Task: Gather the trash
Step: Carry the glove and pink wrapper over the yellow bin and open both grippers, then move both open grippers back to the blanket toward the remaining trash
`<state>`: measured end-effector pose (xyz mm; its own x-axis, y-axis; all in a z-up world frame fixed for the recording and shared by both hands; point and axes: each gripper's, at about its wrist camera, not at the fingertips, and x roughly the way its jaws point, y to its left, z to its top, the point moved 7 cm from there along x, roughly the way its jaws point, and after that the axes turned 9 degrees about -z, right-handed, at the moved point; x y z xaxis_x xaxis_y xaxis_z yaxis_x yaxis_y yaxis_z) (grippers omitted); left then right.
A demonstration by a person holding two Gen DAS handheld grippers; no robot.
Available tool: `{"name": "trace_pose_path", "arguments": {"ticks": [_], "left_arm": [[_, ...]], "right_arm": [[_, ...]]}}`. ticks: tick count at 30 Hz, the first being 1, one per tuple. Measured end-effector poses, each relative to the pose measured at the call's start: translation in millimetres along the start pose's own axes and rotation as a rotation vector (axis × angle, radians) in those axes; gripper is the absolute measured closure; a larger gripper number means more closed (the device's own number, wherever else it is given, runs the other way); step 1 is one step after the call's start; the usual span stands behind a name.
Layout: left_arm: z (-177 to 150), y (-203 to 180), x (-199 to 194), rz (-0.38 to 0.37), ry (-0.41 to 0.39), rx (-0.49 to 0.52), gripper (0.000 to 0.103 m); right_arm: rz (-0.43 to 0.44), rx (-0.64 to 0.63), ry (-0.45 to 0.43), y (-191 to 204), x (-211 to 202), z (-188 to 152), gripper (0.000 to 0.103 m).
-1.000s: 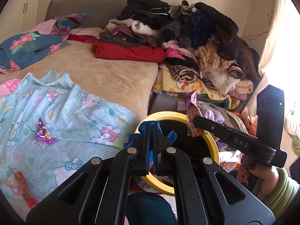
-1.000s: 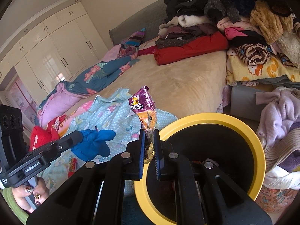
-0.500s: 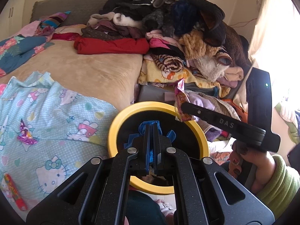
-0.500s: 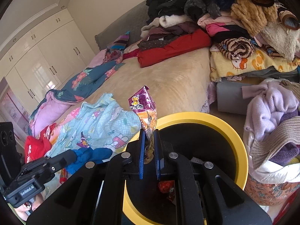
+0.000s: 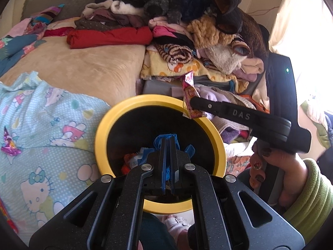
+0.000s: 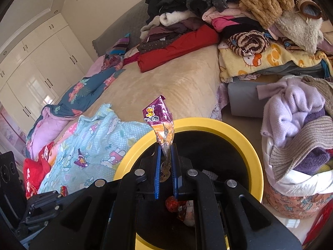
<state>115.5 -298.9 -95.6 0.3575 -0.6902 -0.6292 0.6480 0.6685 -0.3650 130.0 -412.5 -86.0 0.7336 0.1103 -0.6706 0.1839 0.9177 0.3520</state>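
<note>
We see the right gripper (image 6: 165, 158) pinching the lower end of a purple snack wrapper (image 6: 161, 123) between its fingers (image 6: 157, 173); the wrapper stands up lengthwise, its sealed top tilted slightly left, over the yellow rim of the black bin (image 6: 218, 127); the left gripper (image 5: 168, 152) has its fingers (image 5: 163, 162) clamped tight on a crumpled blue scrap (image 5: 164, 140), which pokes out past the tips above the bin's open mouth (image 5: 160, 102) beside the bed (image 5: 83, 68).

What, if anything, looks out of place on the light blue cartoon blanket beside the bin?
A crumpled purple foil wrapper lies loose on the blue blanket, with a red wrapper near its edge. They are litter on bedding, while the yellow-rimmed bin already holds other trash.
</note>
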Motion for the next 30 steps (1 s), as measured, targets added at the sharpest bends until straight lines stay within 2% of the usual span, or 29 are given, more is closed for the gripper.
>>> {"name": "trace_pose_path", "arguments": {"ticks": [10,16,17,18,19,20,23,24,25,30], "left_arm": [[-16,-4,29,-0.064,0.076,-0.013,0.103],[-16,-3,39,-0.088,0.09,-0.01,0.102],[-15,-2,39,-0.081,0.087,-0.011,0.099],[-14,1,39,-0.073,0.084,-0.015,0.084],[-14,4,37,-0.057,0.075,-0.019,0.06],[-13,6,34,-0.04,0.064,-0.019,0.053],[-6,12,22,0.007,0.018,-0.004,0.04],[-5,16,18,0.031,0.004,-0.006,0.023],[-2,19,13,0.046,-0.01,-0.01,0.015],[7,40,-12,0.131,-0.079,-0.045,0.011]], "right_arm": [[-0.022,0.03,0.016,-14,9,-2,0.091],[-0.033,0.049,0.017,-20,11,-2,0.089],[-0.035,0.05,0.017,-21,11,-2,0.082],[-0.037,0.053,0.017,-21,11,-2,0.076],[-0.037,0.057,0.015,-21,10,-2,0.064],[-0.038,0.06,0.012,-22,10,-1,0.059],[-0.044,0.066,-0.001,-21,7,1,0.051],[-0.047,0.062,-0.007,-20,6,1,0.049],[-0.049,0.058,-0.013,-19,4,2,0.046],[-0.043,0.013,-0.072,-4,-7,8,0.034]]}}
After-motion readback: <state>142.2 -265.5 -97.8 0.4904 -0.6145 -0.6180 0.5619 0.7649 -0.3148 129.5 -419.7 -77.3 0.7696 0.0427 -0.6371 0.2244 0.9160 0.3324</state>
